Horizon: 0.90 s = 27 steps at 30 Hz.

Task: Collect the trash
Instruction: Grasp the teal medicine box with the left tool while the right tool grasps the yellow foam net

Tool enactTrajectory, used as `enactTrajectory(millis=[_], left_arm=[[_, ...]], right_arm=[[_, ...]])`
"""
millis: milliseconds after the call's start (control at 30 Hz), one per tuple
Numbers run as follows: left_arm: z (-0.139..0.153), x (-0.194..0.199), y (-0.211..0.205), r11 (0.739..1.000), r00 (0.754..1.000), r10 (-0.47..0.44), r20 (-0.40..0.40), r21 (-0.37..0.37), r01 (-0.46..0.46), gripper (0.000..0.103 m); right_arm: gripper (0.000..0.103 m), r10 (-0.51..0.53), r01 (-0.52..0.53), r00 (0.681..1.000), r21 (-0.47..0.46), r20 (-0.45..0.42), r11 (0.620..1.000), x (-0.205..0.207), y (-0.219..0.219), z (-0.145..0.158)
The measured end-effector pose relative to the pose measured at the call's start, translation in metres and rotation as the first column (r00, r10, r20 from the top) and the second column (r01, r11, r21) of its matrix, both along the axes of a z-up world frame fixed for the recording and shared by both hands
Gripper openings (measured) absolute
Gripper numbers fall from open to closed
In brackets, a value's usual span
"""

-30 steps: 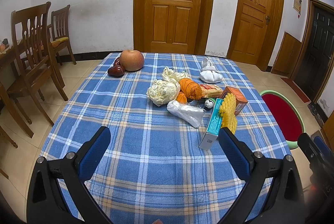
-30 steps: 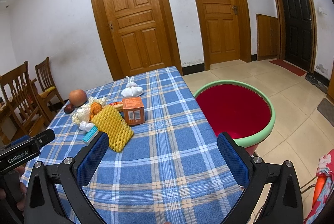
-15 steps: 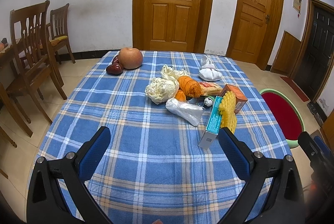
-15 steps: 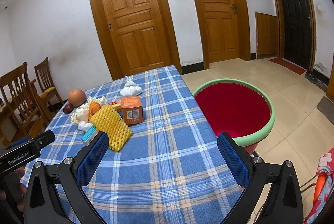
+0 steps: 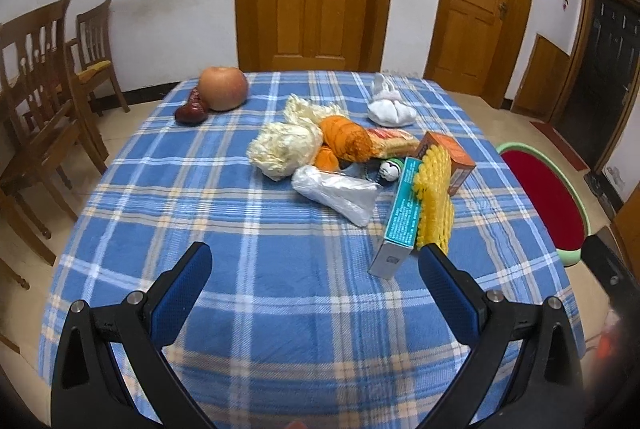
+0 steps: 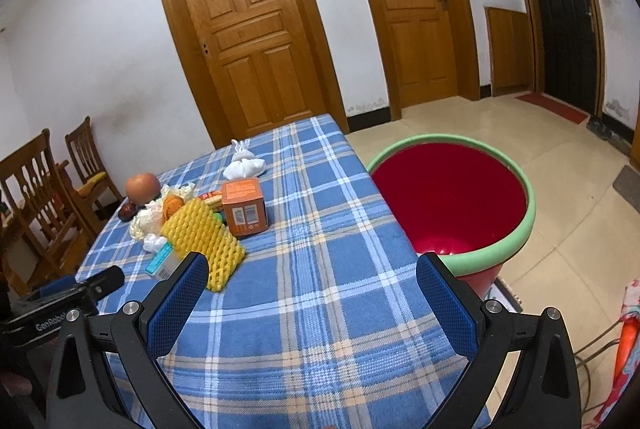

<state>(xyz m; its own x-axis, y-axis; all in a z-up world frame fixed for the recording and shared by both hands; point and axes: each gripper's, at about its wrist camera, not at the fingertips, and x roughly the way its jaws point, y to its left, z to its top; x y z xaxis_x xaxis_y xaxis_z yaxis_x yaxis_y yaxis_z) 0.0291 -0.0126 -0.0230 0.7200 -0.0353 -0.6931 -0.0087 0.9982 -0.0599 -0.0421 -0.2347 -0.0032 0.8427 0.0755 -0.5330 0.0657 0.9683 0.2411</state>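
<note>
Left wrist view: the left gripper [image 5: 314,261] hangs over the checked tablecloth [image 5: 256,225], jaws spread wide and empty, with the trash pile ahead, yellow foam net [image 5: 434,203] leaning on a teal box [image 5: 400,219]. Right wrist view: the right gripper [image 6: 312,271] gapes empty too, the red basin [image 6: 452,197] just beside the table's edge, orange box [image 6: 244,207] near the net

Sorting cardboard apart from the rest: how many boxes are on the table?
2: an orange box near the table's right edge, and a teal box lying just nearer, beside the yellow foam net. Others may hide in the pile.
</note>
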Motion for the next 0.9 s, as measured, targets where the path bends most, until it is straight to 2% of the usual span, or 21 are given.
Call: enactTrajectory(millis=[133, 300, 367, 500, 633, 667, 767, 900], left_arm=[[-0.011, 0.013, -0.006, 0.999, 0.999, -0.039, -0.038, -0.014, 0.039, 0.098], [-0.019, 0.025, -0.019, 0.995, 0.993, -0.097, -0.065, -0.018, 0.096, 0.089], [-0.023, 0.03, -0.023, 0.994, 0.991, -0.106, -0.083, -0.012, 0.106, 0.076], [-0.027, 0.037, -0.029, 0.986, 0.982, -0.164, -0.091, -0.045, 0.16, 0.059], [-0.031, 0.04, -0.032, 0.977, 0.974, -0.204, -0.102, -0.08, 0.196, 0.027], [-0.032, 0.041, -0.031, 0.975, 0.972, -0.207, -0.108, -0.1, 0.196, 0.023], [-0.029, 0.039, -0.028, 0.976, 0.975, -0.202, -0.093, -0.101, 0.193, 0.022], [-0.018, 0.031, -0.018, 0.969, 0.976, -0.21, -0.064, -0.145, 0.199, 0.017]], right_arm=[[0.103, -0.001, 0.001, 1.0, 0.058, -0.014, 0.998, 0.005, -0.009, -0.005], [0.103, -0.028, 0.029, 0.999, 0.017, -0.038, 0.999, 0.009, -0.015, -0.011], [0.103, -0.033, 0.034, 0.998, 0.017, -0.049, 0.999, 0.011, -0.017, -0.014], [0.103, -0.039, 0.04, 0.997, 0.011, -0.061, 0.999, 0.015, -0.02, -0.017], [0.103, -0.027, 0.024, 0.997, -0.033, -0.073, 0.999, 0.02, -0.017, -0.021], [0.103, -0.021, 0.018, 0.997, -0.038, -0.076, 0.999, 0.021, -0.016, -0.021], [0.103, -0.001, -0.001, 0.997, -0.028, -0.081, 1.0, 0.025, -0.013, -0.023], [0.103, 0.008, -0.009, 0.998, -0.016, -0.068, 1.0, 0.029, -0.009, -0.023]])
